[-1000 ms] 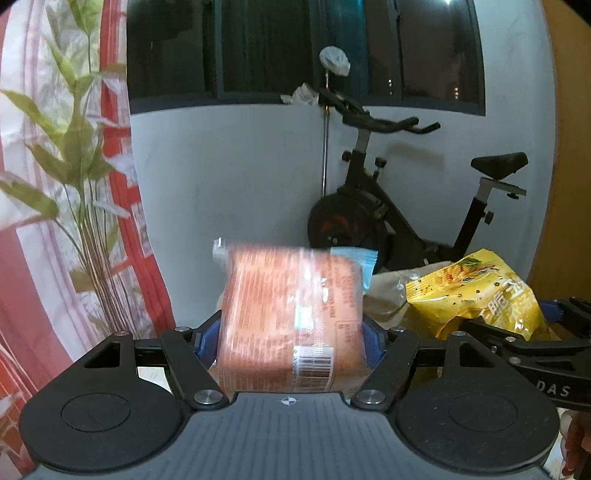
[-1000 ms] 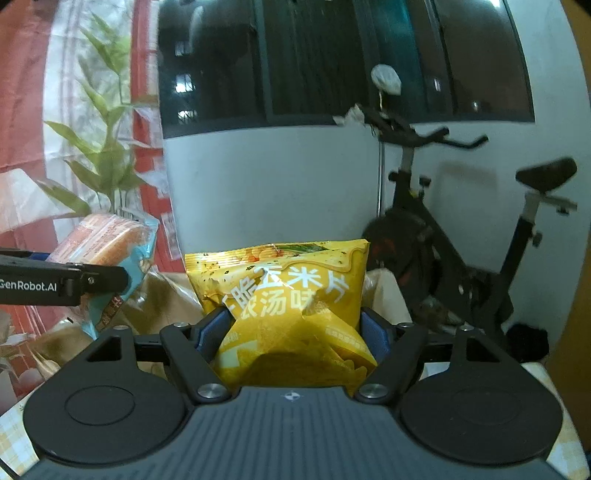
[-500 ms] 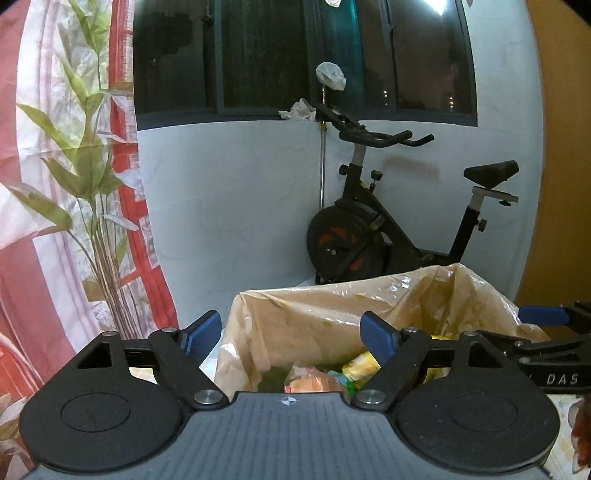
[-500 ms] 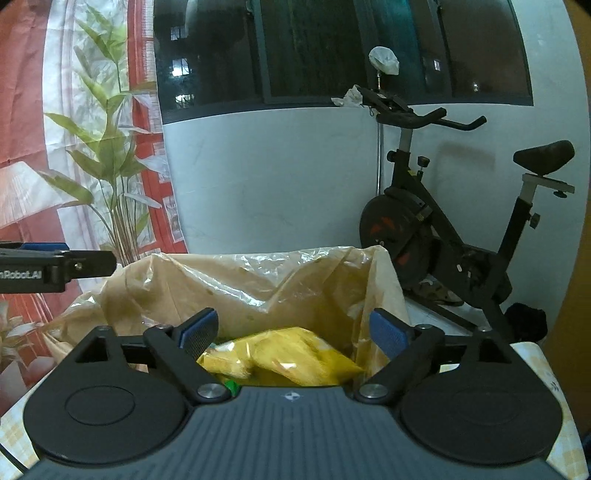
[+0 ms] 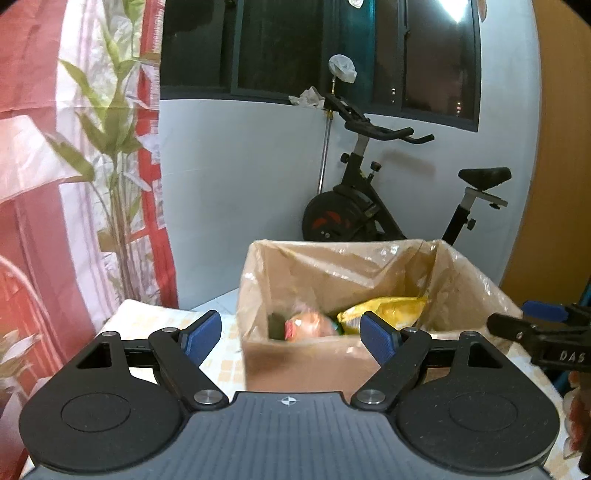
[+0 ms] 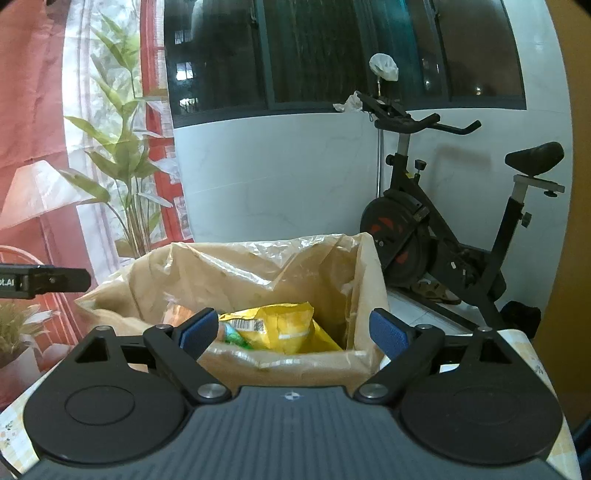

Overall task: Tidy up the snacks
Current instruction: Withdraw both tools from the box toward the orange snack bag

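1. The yellow snack bag (image 6: 275, 326) lies inside the lined cardboard box (image 6: 295, 363), just ahead of the right claw (image 6: 293, 332).
2. An orange packet (image 5: 312, 325) lies beside it in the box, ahead of the left claw (image 5: 291, 332).
3. Both claws stand apart with nothing between the pads; each has just been opening.
4. An exercise bike (image 6: 443, 229) stands beyond the box, right of the claws.

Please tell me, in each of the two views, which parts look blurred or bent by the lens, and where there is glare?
Left wrist view: the orange snack pack inside the lined cardboard box is smeared by motion blur, a lamp reflection glares in the window, and the picture's edges curve. Right wrist view: the yellow snack bag looks sharper; the clear liner shines; the exercise bike leans from fisheye bending.
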{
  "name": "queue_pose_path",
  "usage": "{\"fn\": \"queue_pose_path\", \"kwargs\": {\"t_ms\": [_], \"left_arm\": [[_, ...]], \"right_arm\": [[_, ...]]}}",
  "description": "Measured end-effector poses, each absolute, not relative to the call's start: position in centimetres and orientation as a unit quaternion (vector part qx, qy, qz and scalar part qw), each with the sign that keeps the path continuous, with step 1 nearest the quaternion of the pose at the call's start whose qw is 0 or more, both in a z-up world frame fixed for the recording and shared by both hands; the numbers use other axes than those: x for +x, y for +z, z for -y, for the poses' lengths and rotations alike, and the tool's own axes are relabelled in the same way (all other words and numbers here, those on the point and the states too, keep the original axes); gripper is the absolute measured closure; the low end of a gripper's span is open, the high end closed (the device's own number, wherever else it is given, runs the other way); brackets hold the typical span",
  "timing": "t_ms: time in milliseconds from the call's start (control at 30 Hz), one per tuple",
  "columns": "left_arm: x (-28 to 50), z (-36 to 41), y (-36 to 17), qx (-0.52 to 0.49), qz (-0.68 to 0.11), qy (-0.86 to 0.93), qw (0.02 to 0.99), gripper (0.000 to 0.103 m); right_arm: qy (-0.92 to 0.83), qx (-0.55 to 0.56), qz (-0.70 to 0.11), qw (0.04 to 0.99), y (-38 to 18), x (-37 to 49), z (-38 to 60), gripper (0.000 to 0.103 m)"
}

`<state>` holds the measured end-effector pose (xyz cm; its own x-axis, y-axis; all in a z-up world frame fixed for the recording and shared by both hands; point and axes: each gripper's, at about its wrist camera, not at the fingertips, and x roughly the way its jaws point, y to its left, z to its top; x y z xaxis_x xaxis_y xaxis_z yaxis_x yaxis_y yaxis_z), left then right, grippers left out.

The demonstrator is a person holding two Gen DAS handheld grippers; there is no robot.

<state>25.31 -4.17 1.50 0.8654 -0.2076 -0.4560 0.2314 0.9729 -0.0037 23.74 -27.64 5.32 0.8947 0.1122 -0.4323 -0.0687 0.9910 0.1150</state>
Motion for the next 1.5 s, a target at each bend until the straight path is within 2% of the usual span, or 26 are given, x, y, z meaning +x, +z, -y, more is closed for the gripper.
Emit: {"fn": "queue_pose_path", "kwargs": {"t_ms": [367,467,867,1500], "left_arm": [[20.4,1.5,-0.1,0.017,-0.213,-0.100,0.972,0.019],[19.2,1.1,-0.7,0.013,-0.209,-0.094,0.973,0.020],[15.6,0.7,-4.2,0.030,-0.212,-0.084,0.973,0.020],[14.2,-1.2,-9.2,0.010,-0.254,-0.058,0.965,0.020]], "right_arm": [[0.044,0.058,-0.213,0.974,3.9,19.1,27.6,0.012],[0.046,0.054,-0.212,0.975,3.1,18.1,27.2,0.009],[0.052,0.027,-0.230,0.972,-1.2,14.8,24.9,0.009],[0.015,0.039,-0.316,0.948,-7.5,12.6,25.3,0.009]]}}
